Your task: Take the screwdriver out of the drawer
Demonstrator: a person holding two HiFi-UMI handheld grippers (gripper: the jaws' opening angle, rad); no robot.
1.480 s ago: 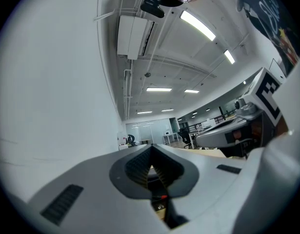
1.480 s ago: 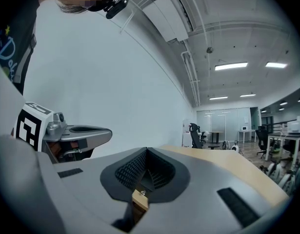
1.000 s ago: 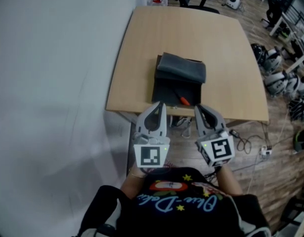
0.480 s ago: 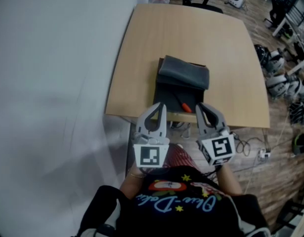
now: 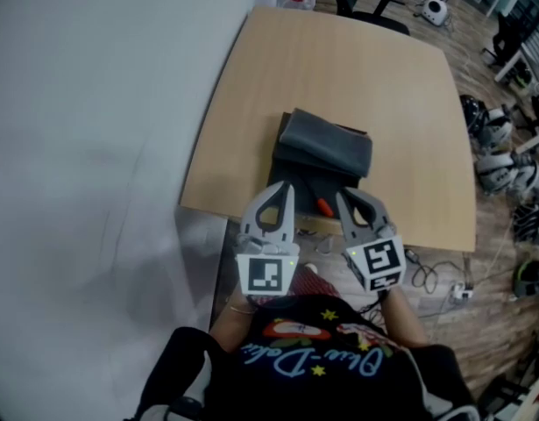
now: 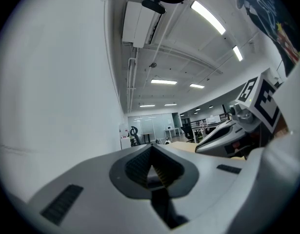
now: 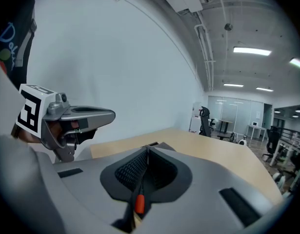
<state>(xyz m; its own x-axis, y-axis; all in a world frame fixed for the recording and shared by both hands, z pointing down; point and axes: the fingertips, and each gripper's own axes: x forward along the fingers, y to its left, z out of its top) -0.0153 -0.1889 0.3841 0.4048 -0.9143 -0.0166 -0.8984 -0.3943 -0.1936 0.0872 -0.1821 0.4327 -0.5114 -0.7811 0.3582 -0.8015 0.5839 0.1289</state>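
The slim screwdriver with the orange handle and dark shaft (image 5: 324, 206) lies in the open black drawer (image 5: 289, 170), near the drawer's front edge. Compared with one second ago, the right gripper (image 5: 342, 194) has come to the left and closer to it, and its jaw now hides a part of the drawer that was free before. The left gripper (image 5: 284, 185) keeps almost the same place. The screwdriver itself has not moved inside the drawer.

In the head view the orange handle is just beside the right gripper's tips, at about 8 o'clock from them, and at about 4 o'clock from the left gripper's tips, so it lies between the two tools. In the right gripper view the screwdriver (image 7: 139, 204) shows through the opening behind the jaws, but the jaws are not on it.

Its long axis runs from 11 o'clock to 5 o'clock in the head view: the shaft points away toward 11, and the handle is the near end.

Both grippers are clenched, tips together, with nothing held.

The drawer comes out of a dark grey box (image 5: 327, 140) that stands on a light wooden table (image 5: 339, 64).
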